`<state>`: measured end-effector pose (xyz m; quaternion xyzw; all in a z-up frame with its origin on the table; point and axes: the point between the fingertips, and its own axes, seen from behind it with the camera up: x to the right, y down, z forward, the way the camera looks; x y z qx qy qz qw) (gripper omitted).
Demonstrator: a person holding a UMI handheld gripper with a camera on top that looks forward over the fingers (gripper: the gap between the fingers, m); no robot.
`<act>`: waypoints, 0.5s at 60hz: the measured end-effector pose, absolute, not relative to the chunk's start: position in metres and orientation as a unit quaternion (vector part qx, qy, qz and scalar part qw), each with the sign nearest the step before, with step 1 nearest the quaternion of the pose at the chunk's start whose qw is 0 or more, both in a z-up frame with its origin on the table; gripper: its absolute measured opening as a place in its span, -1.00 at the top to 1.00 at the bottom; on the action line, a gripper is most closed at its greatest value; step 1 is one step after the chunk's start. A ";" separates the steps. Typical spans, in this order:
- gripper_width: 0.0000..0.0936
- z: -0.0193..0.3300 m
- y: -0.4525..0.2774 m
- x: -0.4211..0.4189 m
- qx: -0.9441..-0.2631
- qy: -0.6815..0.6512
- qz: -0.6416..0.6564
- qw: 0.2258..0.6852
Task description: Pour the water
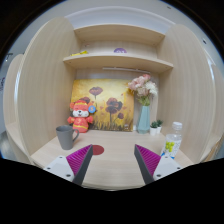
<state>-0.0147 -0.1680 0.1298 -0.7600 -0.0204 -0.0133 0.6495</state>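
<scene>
Shelf items [120, 50] too small to identify.

A red plush toy [80, 114] sits near a flower vase [143, 116], painting [105, 103] behind.

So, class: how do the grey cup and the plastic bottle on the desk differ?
The cup is grey, solid-coloured and open at the top; the bottle is see-through and capped. The cup stands beyond the gripper's left finger beside a toy, the bottle beyond the right finger near a vase. Both stand upright on the desk, outside the open fingers.
</scene>
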 end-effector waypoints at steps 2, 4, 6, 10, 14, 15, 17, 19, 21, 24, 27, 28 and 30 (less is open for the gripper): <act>-0.85 0.125 -0.169 -0.007 -0.759 -0.019 -0.020 0.651; -0.85 0.120 -0.169 0.002 -0.757 -0.019 -0.025 0.653; -0.85 0.123 -0.164 0.006 -0.752 -0.018 -0.027 0.658; -0.85 0.097 -0.168 0.043 -0.755 -0.007 -0.028 0.655; -0.85 0.085 -0.170 0.072 -0.759 0.017 -0.022 0.651; -0.84 0.084 -0.170 0.079 -0.759 0.022 -0.021 0.650; -0.84 0.081 -0.172 0.094 -0.760 0.034 -0.023 0.649; -0.84 0.080 -0.172 0.110 -0.759 0.047 -0.027 0.648; -0.83 0.080 -0.172 0.125 -0.757 0.057 -0.033 0.650; -0.81 0.081 -0.171 0.146 -0.754 0.067 -0.046 0.652; -0.81 0.082 -0.169 0.167 -0.751 0.074 -0.064 0.653; -0.81 0.081 -0.168 0.173 -0.752 0.075 -0.069 0.652; -0.81 0.080 -0.164 0.183 -0.753 0.078 -0.077 0.649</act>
